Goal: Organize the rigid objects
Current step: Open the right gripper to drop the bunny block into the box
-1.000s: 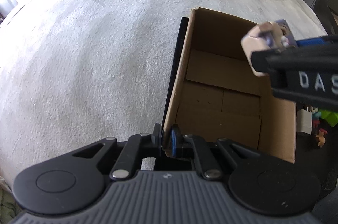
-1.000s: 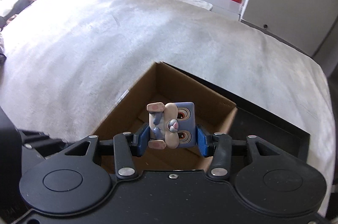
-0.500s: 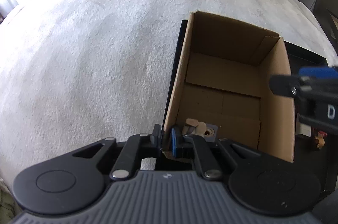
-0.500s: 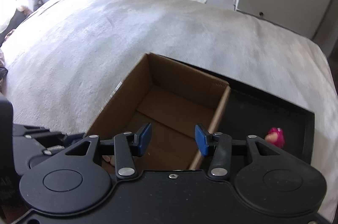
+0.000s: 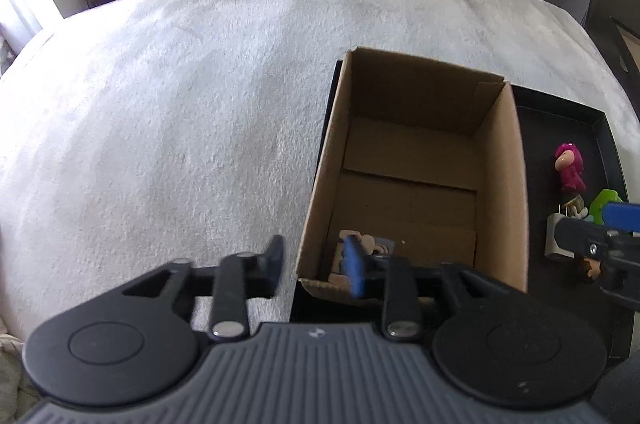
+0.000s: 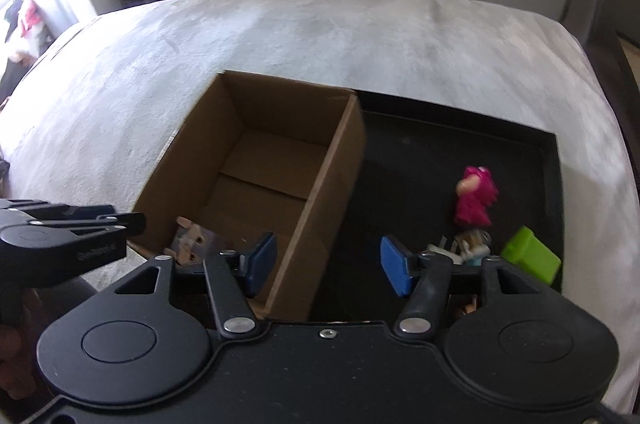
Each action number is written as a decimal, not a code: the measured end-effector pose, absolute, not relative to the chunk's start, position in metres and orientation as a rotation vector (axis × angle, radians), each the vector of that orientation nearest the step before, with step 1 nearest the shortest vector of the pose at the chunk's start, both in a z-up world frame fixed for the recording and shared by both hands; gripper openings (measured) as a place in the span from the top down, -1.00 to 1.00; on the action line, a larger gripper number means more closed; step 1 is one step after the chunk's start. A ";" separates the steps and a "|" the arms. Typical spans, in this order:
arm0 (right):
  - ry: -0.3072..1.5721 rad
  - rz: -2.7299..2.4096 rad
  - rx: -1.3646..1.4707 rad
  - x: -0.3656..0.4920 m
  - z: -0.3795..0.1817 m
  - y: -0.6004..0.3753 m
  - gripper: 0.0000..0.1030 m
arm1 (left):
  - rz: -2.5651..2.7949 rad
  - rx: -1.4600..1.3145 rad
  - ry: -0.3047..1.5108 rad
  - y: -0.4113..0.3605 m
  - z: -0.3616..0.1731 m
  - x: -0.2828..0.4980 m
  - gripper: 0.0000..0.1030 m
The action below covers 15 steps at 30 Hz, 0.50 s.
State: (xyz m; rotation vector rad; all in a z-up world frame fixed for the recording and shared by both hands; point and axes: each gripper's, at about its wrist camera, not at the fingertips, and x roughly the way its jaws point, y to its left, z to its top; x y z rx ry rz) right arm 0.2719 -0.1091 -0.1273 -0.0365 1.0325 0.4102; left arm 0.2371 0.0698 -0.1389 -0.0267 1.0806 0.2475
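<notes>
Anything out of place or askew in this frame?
Nothing damaged or spilled. The blue-and-beige figurine lies tumbled on its side in the near corner of the cardboard box. The pink figurine and the green block sit in the black tray.

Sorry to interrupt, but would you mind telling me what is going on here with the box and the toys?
A person is sorting small toys with two handheld grippers. One blue and beige figurine lies in the brown cardboard box, which stands in a black tray. A pink figurine, a green block and other small toys wait in the tray. The left gripper, jaws opening, straddles the box's near corner without gripping it. The right gripper, also opening, holds nothing.
</notes>
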 end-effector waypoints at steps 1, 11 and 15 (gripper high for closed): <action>1.035 0.405 -0.030 0.271 -0.129 -0.114 -0.14 | 0.247 -0.014 1.071 0.066 -0.136 0.236 0.11; 1.037 0.362 0.045 0.261 -0.136 -0.156 -0.25 | 0.222 0.050 1.055 0.031 -0.124 0.236 -0.29; 1.041 0.341 0.070 0.257 -0.142 -0.174 -0.27 | 0.197 0.073 1.046 0.015 -0.121 0.234 -0.35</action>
